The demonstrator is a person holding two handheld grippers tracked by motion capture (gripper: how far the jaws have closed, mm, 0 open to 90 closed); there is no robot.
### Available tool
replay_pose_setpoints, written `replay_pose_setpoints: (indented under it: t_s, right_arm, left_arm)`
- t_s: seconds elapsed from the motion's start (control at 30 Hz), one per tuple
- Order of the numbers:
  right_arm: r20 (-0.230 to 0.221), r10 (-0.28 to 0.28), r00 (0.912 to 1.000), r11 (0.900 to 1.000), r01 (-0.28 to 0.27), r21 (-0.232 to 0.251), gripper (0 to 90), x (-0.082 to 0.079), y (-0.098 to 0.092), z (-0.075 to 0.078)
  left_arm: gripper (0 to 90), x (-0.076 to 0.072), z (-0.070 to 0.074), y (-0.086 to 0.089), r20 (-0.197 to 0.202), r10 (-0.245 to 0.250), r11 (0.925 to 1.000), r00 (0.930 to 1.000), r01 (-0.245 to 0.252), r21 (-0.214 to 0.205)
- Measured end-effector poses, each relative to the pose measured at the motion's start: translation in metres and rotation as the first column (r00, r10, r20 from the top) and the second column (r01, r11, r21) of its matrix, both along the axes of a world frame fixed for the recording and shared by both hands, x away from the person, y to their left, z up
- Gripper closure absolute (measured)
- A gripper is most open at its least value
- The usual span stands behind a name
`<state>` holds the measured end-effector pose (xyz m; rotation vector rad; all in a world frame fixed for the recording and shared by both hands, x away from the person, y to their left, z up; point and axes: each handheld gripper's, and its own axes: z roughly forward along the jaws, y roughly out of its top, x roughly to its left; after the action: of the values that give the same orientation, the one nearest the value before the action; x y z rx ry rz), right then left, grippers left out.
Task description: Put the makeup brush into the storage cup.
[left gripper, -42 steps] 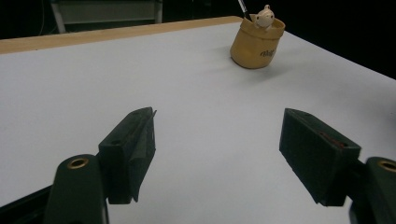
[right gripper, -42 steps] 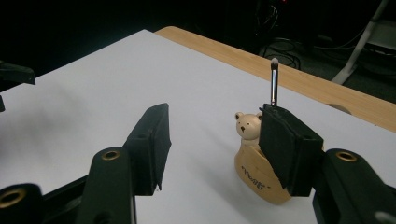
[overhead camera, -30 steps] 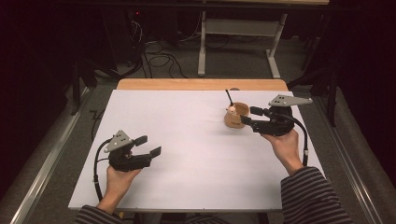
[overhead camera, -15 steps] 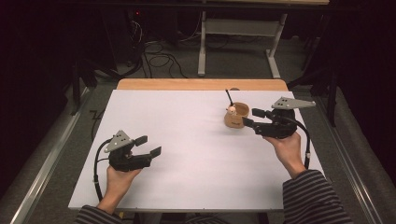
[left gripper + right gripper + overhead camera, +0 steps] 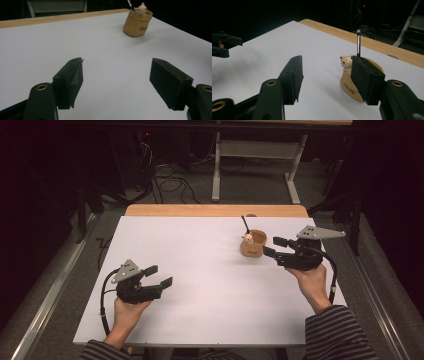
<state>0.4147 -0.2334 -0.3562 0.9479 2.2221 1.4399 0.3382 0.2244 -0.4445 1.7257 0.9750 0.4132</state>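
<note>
Left gripper [image 5: 159, 276]: held low over the near-left of the tabletop [image 5: 200, 285], jaws spread wide, nothing between them; the cup sits well ahead of it and off to its right.
Cup [image 5: 253, 243]: a small tan holder with a bear figure [image 5: 247, 238] at its rim and a thin dark brush [image 5: 245, 223] standing up out of it; it stands just ahead of the right gripper's jaws, near the far right of the tabletop.
Right gripper [image 5: 272, 247]: jaws spread, empty; in the right gripper view the cup [image 5: 359, 82] sits partly behind the right-hand jaw rather than between the two, and I can't tell whether that jaw touches it.
Step in hand: it looks like a reach for the cup or its brush [image 5: 358, 42].
Doing it well: I'd shift the gripper sideways until the target is centred between the jaws, then close gently; a push from the one jaw could slide or tip the light cup.
Around: bare white sheet, wooden strip [image 5: 215, 210] at the far edge, dark floor with cables beyond.
In the way: only the bear, close beside the brush.
</note>
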Motion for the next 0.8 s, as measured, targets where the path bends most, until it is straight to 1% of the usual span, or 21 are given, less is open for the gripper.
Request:
replay_pose_setpoints:
  t_s: [0.4, 0.8]
  right_arm:
    - [0.006, 0.001, 1.0000, 0.9999, -0.001, 0.017, 44.6, -0.010, -0.007, -0.002]
    - [0.007, -0.010, 0.9999, 0.9994, 0.010, 0.035, 44.5, -0.019, -0.016, -0.007]
  left_arm:
    - [27.3, 0.000, 0.000, 0.000, -0.001, 0.002, 1.0000, 1.0000, -0.002, -0.003]
    - [27.4, 0.000, 0.000, 0.000, -0.001, 0.002, 1.0000, 1.0000, -0.002, -0.002]
